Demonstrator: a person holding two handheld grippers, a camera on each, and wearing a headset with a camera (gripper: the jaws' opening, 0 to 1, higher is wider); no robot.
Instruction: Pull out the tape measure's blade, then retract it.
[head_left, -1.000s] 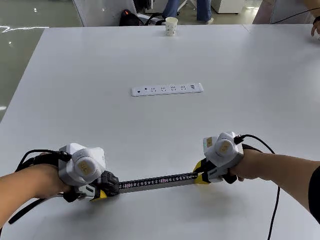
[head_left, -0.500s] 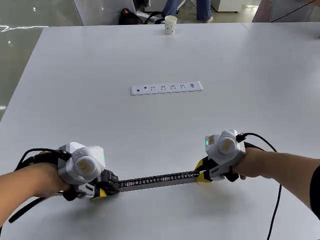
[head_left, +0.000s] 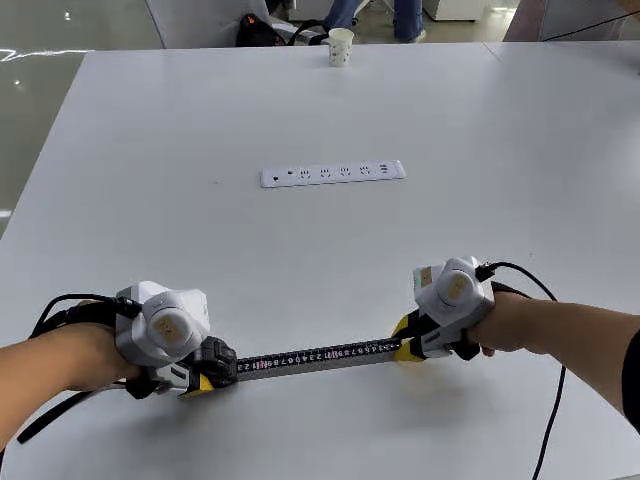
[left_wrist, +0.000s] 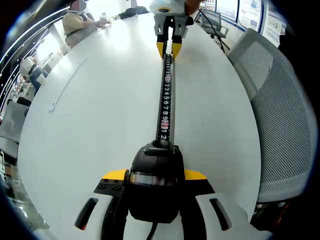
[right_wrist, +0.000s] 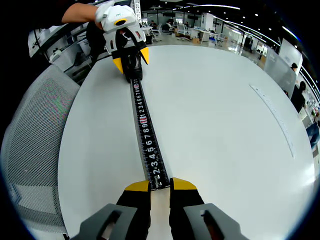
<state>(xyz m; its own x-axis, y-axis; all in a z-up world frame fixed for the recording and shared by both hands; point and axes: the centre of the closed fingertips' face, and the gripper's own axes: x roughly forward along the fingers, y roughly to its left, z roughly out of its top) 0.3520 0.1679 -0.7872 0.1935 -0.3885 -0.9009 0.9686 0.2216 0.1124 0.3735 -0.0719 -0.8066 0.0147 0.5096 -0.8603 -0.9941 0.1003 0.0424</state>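
A black tape measure case (left_wrist: 155, 182) sits on the white table (head_left: 300, 260) between the jaws of my left gripper (head_left: 205, 378), which is shut on it. Its black blade (head_left: 315, 357) with white numerals runs flat across the table to my right gripper (head_left: 404, 340). That gripper's yellow-tipped fingers (right_wrist: 137, 189) are shut on the blade's end (right_wrist: 157, 182). In the left gripper view the blade (left_wrist: 166, 92) stretches away to the right gripper (left_wrist: 169, 47). In the right gripper view the blade (right_wrist: 145, 132) leads up to the case (right_wrist: 132, 64) in the left gripper (right_wrist: 130, 59).
A white power strip (head_left: 333, 174) lies mid-table, well beyond the blade. A paper cup (head_left: 341, 47) stands at the far edge. A mesh office chair (left_wrist: 282, 120) stands beside the near edge of the table. A black cable (head_left: 552, 400) trails from the right gripper.
My right gripper has moved a little to the right with the blade's end, so more of the blade lies drawn out. The left gripper and the case stay put.
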